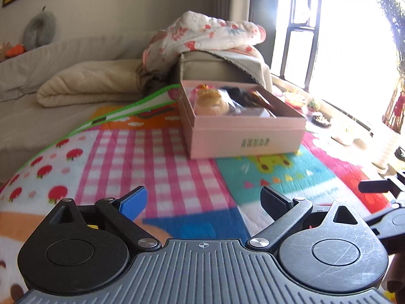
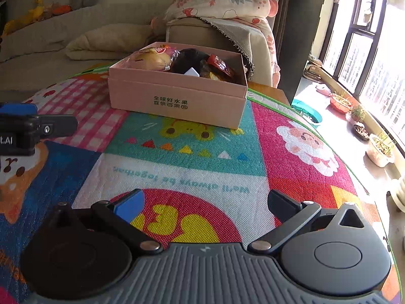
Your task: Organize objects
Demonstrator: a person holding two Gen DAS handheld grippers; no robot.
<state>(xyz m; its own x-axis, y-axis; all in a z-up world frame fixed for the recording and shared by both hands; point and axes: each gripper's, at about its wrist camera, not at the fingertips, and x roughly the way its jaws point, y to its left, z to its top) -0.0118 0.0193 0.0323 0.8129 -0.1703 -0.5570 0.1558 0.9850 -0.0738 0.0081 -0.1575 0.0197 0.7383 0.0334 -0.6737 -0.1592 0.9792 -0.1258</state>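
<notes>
While pink box [image 2: 177, 98] sits filled on mat [image 2: 202, 167] | left tongs [image 1: 203, 202] released, empty | right tongs [image 2: 205, 202] released, empty

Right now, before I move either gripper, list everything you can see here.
box: one, pink, on the mat, open
bread packet: one, tan, in box, left side
red packet: one, in box, right side
dark item: one, black, in box, middle
mat: one, multicoloured, under box
floral blanket: one, on sofa arm
plant pots: several, by the window
left gripper: fingers open, empty
right gripper: fingers open, empty
</notes>
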